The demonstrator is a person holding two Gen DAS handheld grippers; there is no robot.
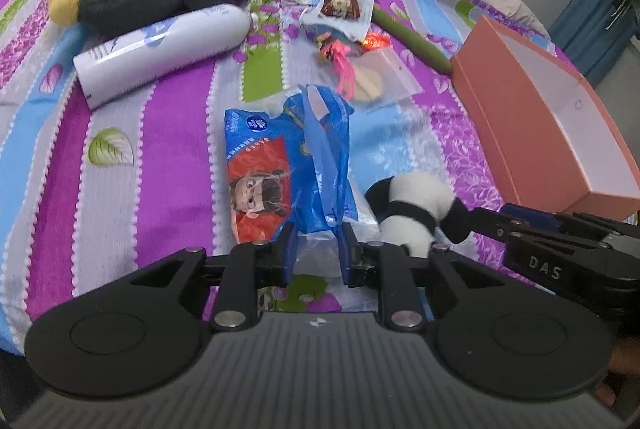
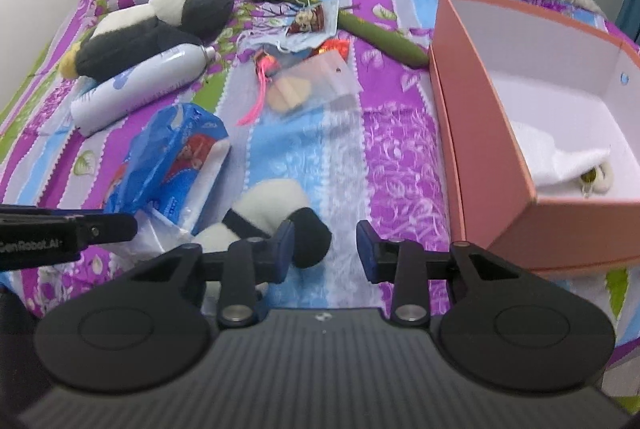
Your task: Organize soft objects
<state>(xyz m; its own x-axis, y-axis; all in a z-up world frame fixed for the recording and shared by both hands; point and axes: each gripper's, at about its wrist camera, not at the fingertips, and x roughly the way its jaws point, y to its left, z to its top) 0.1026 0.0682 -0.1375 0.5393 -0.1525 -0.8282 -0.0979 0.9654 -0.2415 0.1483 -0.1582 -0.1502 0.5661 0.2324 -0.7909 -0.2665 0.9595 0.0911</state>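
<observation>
Left gripper [image 1: 317, 249]: jaws partly closed around the clear edge of the blue tissue pack [image 1: 288, 169], grip unconfirmed; film may slip or tear on lifting; right gripper [image 2: 324, 249]: jaws apart beside the panda plush [image 2: 272, 217], may nudge it; pink box [image 2: 480, 133] alongside.

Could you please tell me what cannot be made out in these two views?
- Right wrist: white cloth in the pink box; the near wall hides what lies under it.
- Left wrist: box interior, hidden by its wall.
- Both: print on the blue tissue pack, too blurred to read.
</observation>
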